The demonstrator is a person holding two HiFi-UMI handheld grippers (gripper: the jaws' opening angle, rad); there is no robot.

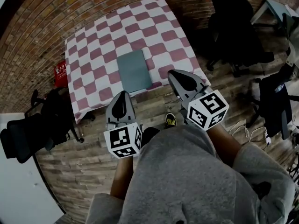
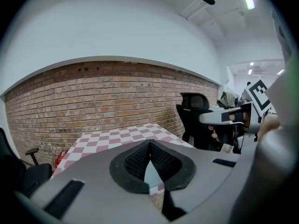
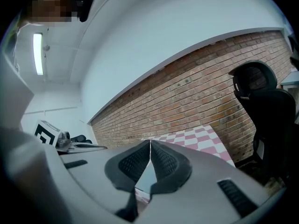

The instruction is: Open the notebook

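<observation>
A closed grey-green notebook [image 1: 134,70] lies flat on the pink-and-white checked table [image 1: 93,55], near its front edge. My left gripper [image 1: 121,96] hovers short of that edge, left of the notebook, with its jaws shut and nothing between them. My right gripper [image 1: 176,74] is over the table's front right corner, just right of the notebook, jaws also shut and empty. A sliver of the notebook [image 2: 152,174] shows through the shut left jaws [image 2: 149,143], and the same grey-green notebook [image 3: 145,175] appears behind the right gripper [image 3: 150,142].
A brick wall [image 1: 56,13] runs behind the table. Black office chairs stand at the left [image 1: 32,125] and the right [image 1: 233,27]. A red item [image 1: 60,73] sits on the floor by the table's left side. The floor is wood plank.
</observation>
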